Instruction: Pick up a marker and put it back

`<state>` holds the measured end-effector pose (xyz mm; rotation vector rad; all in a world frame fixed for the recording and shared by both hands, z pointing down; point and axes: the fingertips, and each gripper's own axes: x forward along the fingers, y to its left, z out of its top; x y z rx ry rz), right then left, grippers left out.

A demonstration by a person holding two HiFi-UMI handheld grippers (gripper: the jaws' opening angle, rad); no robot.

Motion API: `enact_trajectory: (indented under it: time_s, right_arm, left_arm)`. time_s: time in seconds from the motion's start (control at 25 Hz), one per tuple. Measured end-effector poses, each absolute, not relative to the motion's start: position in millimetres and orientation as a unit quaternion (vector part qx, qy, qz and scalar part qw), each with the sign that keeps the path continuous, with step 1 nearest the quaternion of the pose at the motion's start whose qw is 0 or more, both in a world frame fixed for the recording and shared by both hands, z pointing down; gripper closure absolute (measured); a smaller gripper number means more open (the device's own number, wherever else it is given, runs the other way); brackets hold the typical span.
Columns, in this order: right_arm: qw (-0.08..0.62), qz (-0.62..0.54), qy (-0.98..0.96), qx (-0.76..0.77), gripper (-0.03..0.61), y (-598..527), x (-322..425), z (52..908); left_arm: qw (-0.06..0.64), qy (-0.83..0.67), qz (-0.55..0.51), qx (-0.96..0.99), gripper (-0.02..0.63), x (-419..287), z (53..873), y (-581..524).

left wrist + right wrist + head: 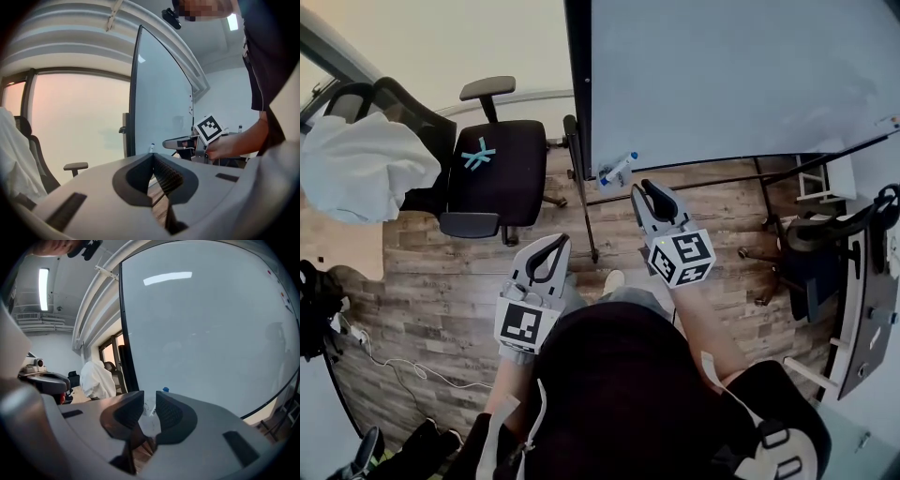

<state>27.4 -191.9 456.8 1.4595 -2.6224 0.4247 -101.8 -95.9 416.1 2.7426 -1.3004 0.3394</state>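
Against the whiteboard [211, 333], the marker [165, 390] sits half-hidden behind the right hand-held gripper [149, 401].

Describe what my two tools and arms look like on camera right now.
The left tool and the right tool match: pale grey bodies with black, ribbed jaws that curve into a rounded loop. Each carries a white cube printed with black square markers. The person wears a dark short-sleeved top, and the forearms are bare.
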Motion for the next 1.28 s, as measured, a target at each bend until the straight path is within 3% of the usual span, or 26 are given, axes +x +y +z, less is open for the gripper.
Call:
enact_trajectory:
  time_s: [1.28]
  right_arm:
    - [0.025,0.213,-0.793,0.57,0.482,-259.0,19.5,499.9]
  left_arm:
    - [0.02,-0.284,0.158,0.945,0.607,-117.5,429.5,-177.3]
